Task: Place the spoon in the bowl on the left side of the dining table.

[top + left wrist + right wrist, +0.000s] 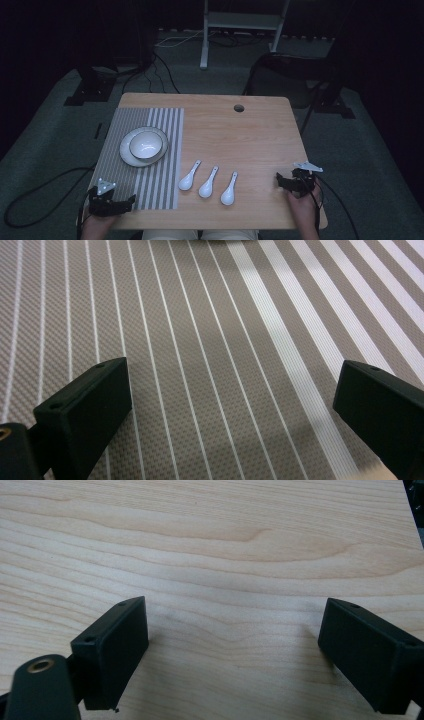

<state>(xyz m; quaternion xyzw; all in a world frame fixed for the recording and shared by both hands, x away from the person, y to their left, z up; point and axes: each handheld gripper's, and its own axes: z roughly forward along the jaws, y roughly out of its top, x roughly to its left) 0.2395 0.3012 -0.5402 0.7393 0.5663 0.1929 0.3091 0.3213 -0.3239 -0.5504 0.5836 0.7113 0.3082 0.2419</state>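
A white bowl [146, 145] sits on a white plate [127, 156] on the grey striped placemat [120, 130] at the table's left. Three white spoons [189, 176] [208, 182] [230, 189] lie side by side on the bare wood near the front middle. My left gripper [131, 201] rests at the mat's front left corner, its jaws wide apart over the striped mat [225, 365] with nothing between them. My right gripper [278, 180] rests near the front right edge, open over bare wood [235, 580], to the right of the spoons.
The wooden table [240, 135] has a round cable hole [239, 108] near its back edge. Cables trail on the carpet [50, 130] on both sides. A white stand [240, 25] and dark equipment bases stand beyond the table.
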